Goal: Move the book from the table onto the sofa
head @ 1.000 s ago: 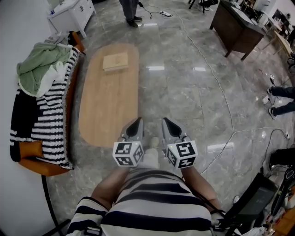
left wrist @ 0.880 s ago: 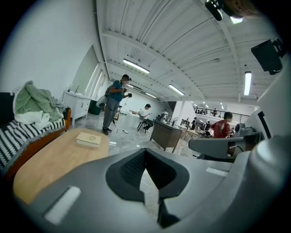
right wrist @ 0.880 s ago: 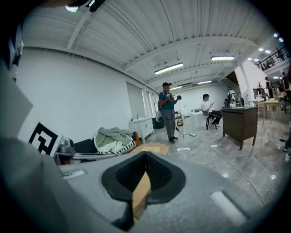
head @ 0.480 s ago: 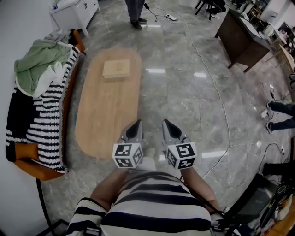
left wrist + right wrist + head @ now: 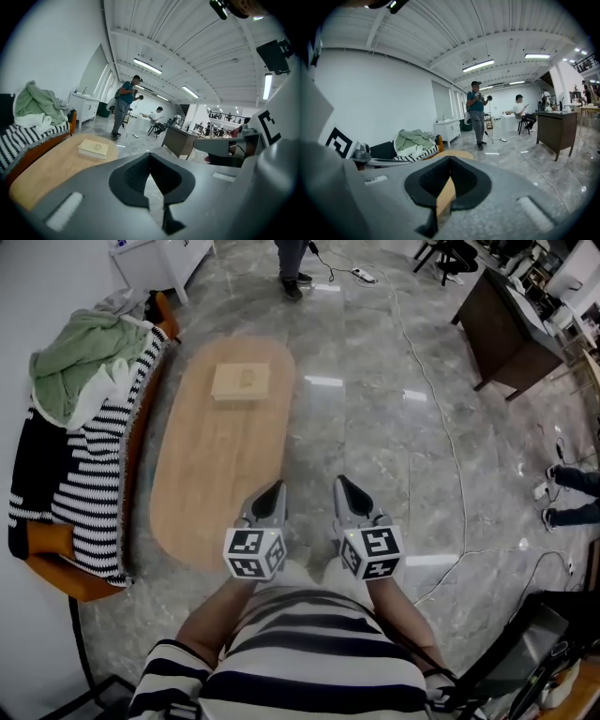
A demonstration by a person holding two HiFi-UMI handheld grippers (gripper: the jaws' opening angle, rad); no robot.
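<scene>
The book [image 5: 240, 381] is a pale beige, closed volume with a faint mark on its cover. It lies flat on the far end of the oval wooden bench [image 5: 208, 479], with its long side across the bench.

Just left of the bench stands the orange sofa [image 5: 58, 570]. A black-and-white striped blanket [image 5: 89, 479] is draped over it, and a crumpled green cloth [image 5: 80, 352] is heaped at its far end, level with the book. A white cabinet [image 5: 159, 257] sits beyond the sofa. A person's legs [image 5: 292, 266] stand on the grey marble floor [image 5: 375, 427] past the far end of the bench. A dark desk [image 5: 511, 334] is far to the right, and a thin cable [image 5: 441, 418] snakes across the floor. The long bare top of the bench lies between the book and the 2 grippers.

The left hand-held gripper [image 5: 273, 495] is held by the near right edge of the bench, and the right hand-held gripper [image 5: 345, 491] is beside it over the floor. Both point towards the far end. On each, the jaws are pressed together with nothing between them, well apart from the book.
</scene>
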